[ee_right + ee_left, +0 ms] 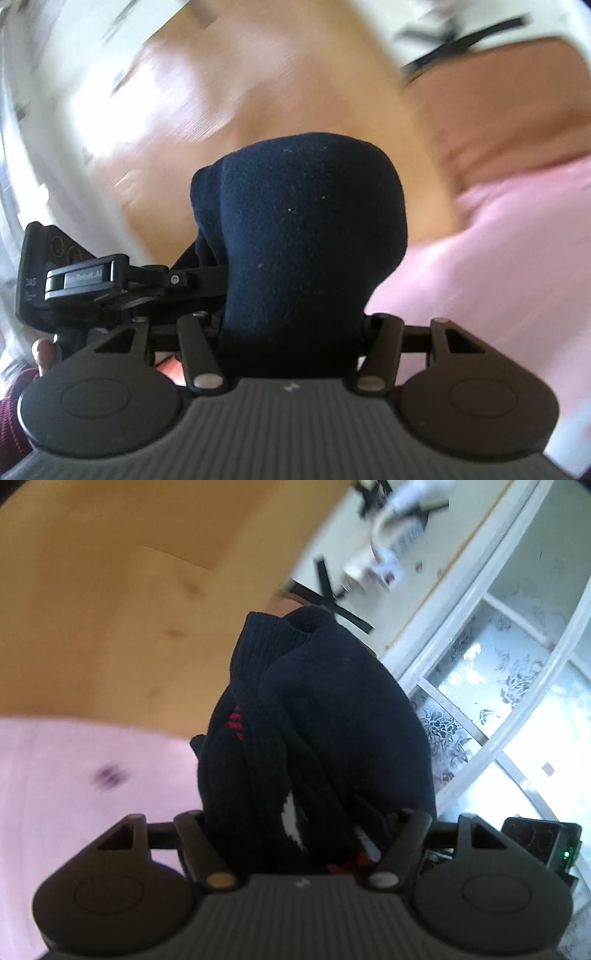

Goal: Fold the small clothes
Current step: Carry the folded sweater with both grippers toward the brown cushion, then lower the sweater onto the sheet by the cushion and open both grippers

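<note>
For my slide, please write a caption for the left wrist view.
Left gripper holds bunched navy socks above wooden table.

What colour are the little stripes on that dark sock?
Red, on a navy sock; a white patch shows too. Clearest in the left wrist view.

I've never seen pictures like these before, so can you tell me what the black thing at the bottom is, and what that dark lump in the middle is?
Nobody built a whole robot here. A person carries two pinching tools, one in each hand, and a small camera sits on each tool looking forward. That is why a tool fills the bottom of each picture. One picture is from the left gripper, the other from the right gripper. Each is squeezing dark navy cloth, with red and white marks on the left side; it looks like socks. I cannot tell whether it is one piece or two. Below is a wooden table with a pink cloth on it. The pictures are blurry.
</note>
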Tool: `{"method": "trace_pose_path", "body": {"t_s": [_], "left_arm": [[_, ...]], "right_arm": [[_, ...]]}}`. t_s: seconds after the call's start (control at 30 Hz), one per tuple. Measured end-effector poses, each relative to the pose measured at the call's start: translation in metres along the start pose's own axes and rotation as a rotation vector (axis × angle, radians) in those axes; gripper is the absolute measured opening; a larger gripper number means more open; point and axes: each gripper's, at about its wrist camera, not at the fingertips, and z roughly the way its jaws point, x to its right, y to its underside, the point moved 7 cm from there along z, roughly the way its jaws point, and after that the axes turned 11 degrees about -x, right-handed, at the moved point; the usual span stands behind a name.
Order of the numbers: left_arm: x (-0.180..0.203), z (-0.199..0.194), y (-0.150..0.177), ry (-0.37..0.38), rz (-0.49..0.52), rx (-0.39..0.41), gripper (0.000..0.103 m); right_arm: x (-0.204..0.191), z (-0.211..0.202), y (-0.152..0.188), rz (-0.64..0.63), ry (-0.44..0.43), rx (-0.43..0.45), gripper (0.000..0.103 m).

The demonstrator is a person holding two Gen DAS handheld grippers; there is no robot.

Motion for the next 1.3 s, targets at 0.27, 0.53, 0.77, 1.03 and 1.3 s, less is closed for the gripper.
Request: {"method": "trace_pose_path", "body": {"t_s": [0.27,0.53,0.77,1.03,1.3], "left_arm": [[-0.043,0.161,-0.027,-0.161,-0.04,-0.111,0.071],[-0.032,0.125,-0.003,-0.3,0.004,0.012,0.091],[-0.006,0.057,0.05,-0.483,0.056,0.04,0.098],[0.028,0.034,0.121,-0.59,0.13,-0.037,0.098],[0.05,0.013,0.168,-0.639,0.167,-0.016,0.099]], "right_arm": [[0.161,0.04,-0.034,0.128,0.174,-0.083,0.061],[0.167,0.039,-0.029,0.084,0.267,-0.04,0.089],[0.15,-0.021,-0.007,0.178,0.409,0.056,0.09],[0.093,-0.059,0.088,0.259,0.489,0.028,0.091],[0.055,-0.071,0.118,0.234,0.563,0.06,0.091]]}}
